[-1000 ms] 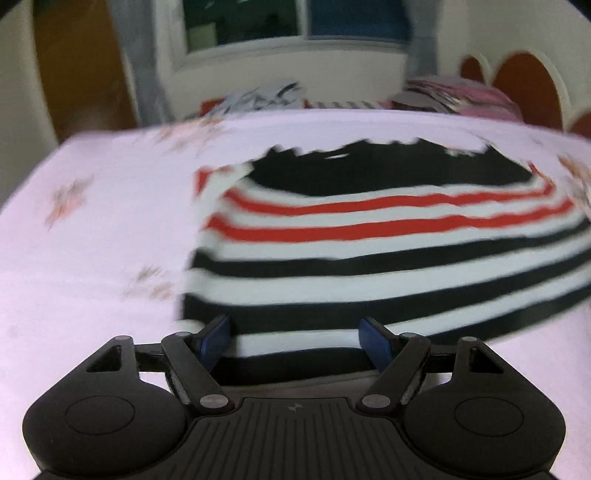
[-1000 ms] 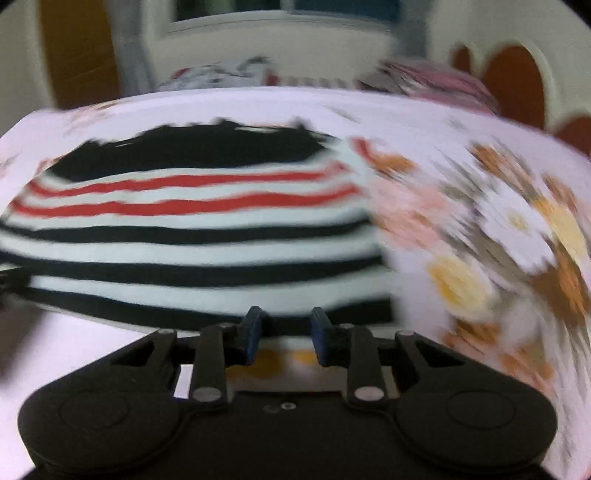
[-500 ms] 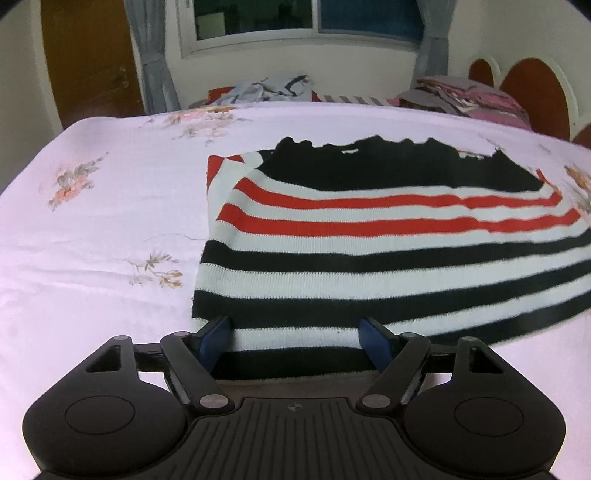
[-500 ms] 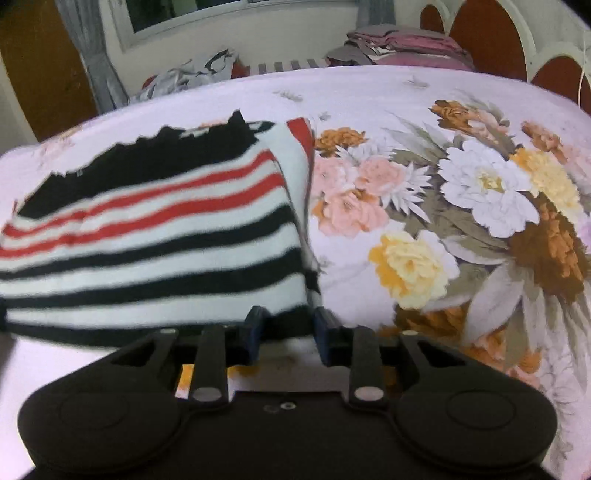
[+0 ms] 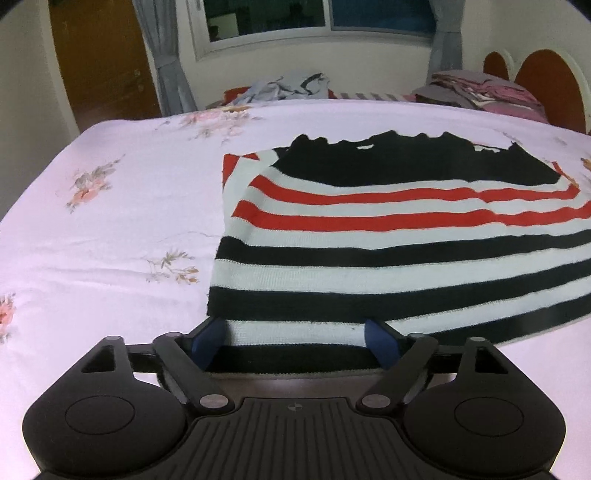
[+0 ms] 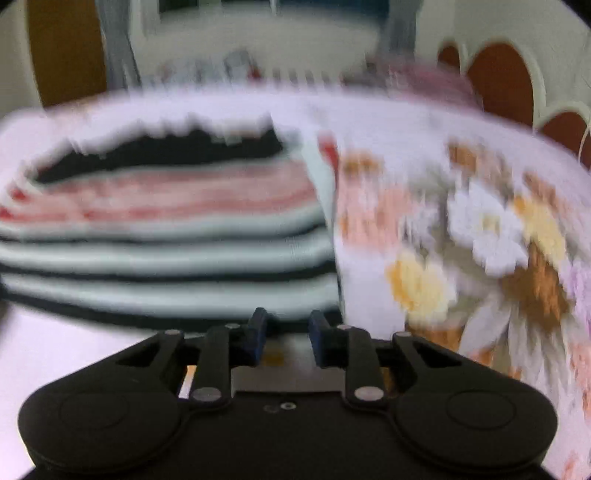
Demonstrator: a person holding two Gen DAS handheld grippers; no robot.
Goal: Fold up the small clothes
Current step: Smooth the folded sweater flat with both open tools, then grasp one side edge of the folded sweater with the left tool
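Tongs on the left (image 5: 295, 341) are pointing steeply down at the bed, jaws standing wide and opening further; the near hem of the striped sweater (image 5: 388, 236) is lying between the blue pads (image 5: 207, 338), but the pads are not pressing on it. Left view is sharp and steady.

Right tongs (image 6: 284, 334) are tilting down at a similar angle over the sweater's (image 6: 166, 254) near right corner. Jaws are standing narrow, with a gap showing between the pads (image 6: 256, 332); the black hem is sitting just beyond the tips. Frame is heavily blurred, so I cannot tell whether any cloth is being pinched.

Sweater is lying flat on the floral bedsheet (image 5: 110, 229), folded, with black and white stripes nearest, red stripes further up, a black band at the far edge. One sleeve edge is peeking out at the far left corner.

Past the sweater, a big flower print (image 6: 480, 240) is covering the sheet on the right side. At the far edge of the bed, a rumpled clothes pile (image 5: 284, 86) and a folded stack (image 5: 480, 90) are sitting by the headboard (image 5: 546, 85), under the window (image 5: 317, 16).
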